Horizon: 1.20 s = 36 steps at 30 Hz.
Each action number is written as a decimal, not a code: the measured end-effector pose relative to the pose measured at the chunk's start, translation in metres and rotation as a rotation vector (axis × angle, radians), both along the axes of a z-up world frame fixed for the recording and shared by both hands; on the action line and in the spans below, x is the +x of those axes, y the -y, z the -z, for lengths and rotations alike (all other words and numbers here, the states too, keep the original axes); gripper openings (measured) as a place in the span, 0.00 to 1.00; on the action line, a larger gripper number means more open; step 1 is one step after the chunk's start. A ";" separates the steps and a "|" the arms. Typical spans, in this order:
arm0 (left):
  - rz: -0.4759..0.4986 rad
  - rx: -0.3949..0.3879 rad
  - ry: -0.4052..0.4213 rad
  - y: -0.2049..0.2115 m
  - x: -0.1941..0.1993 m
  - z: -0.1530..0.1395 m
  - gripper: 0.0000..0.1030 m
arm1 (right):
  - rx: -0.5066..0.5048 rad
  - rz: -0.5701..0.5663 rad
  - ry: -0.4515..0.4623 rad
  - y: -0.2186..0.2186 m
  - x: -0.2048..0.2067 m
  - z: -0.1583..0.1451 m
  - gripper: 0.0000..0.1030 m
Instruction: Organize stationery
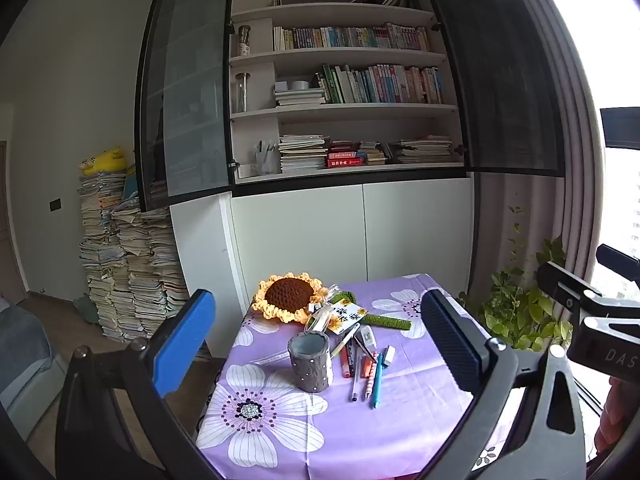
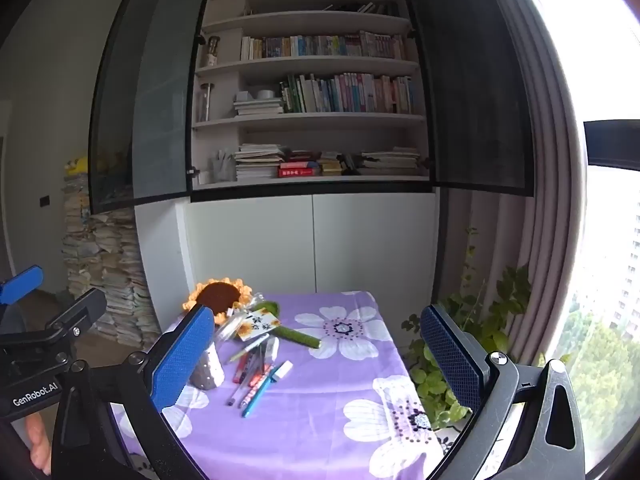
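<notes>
A grey dotted pen cup stands upright and empty on the purple flowered tablecloth. Just right of it lie several loose pens, a white eraser and a correction tape. In the right wrist view the pen cup is partly hidden behind my left finger pad, with the pens and eraser beside it. My left gripper is open, held short of the table with the cup framed between its fingers. My right gripper is open too, nothing in it.
A crocheted sunflower with a green stem and a card lies behind the stationery. A white cabinet under open bookshelves backs the table. A potted plant stands at the right by the curtain, paper stacks at the left.
</notes>
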State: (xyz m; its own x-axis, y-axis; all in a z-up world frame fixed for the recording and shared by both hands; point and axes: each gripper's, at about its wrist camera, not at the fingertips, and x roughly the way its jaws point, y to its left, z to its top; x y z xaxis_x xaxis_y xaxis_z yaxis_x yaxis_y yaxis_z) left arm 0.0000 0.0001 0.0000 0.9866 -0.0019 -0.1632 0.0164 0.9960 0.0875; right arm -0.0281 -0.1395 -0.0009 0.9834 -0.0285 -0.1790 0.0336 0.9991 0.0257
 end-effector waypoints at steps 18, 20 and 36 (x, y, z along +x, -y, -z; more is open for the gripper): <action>-0.006 0.010 -0.001 0.000 0.006 0.004 0.99 | 0.028 0.013 -0.015 0.001 0.006 0.001 1.00; -0.010 0.016 -0.005 0.000 0.007 0.004 0.99 | 0.029 0.018 -0.010 0.001 0.005 -0.002 1.00; -0.008 0.029 -0.071 0.001 0.031 0.009 0.99 | 0.049 0.049 -0.008 0.009 0.021 0.008 1.00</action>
